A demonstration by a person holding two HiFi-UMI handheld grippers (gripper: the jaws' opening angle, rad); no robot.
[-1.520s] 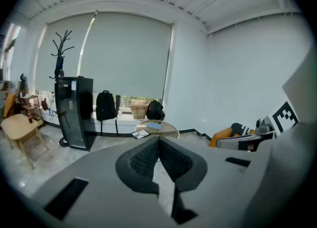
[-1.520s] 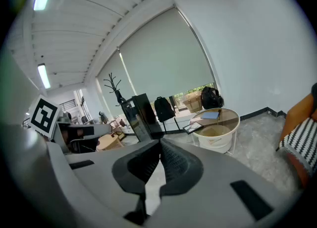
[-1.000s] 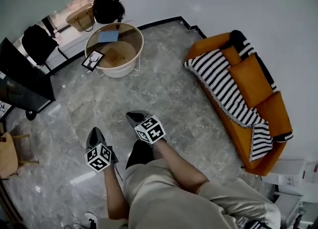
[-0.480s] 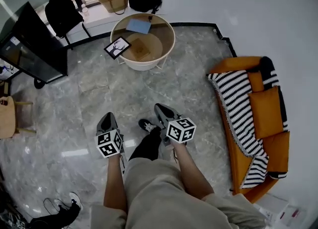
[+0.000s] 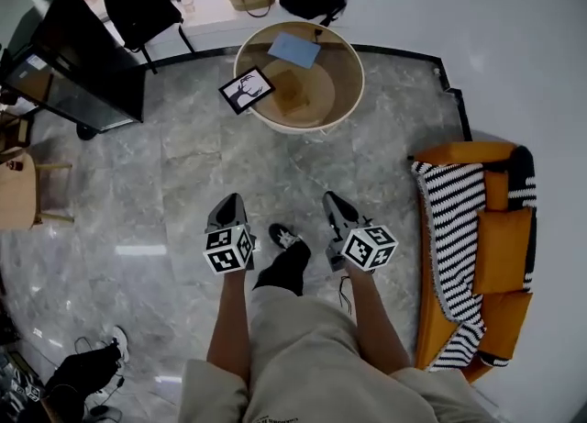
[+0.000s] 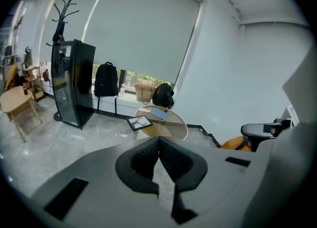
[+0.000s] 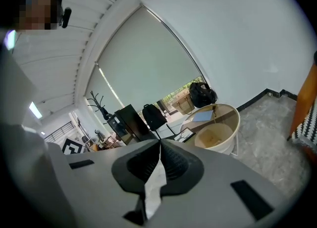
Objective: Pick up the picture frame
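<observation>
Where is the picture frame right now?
In the head view, upper centre, the picture frame sits at the left edge of the round table, left of a flat blue item.

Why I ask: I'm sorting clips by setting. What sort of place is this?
Probably a lounge or living room: an orange sofa with a striped throw, a round glass table bearing a picture frame, and a marble-look floor.
</observation>
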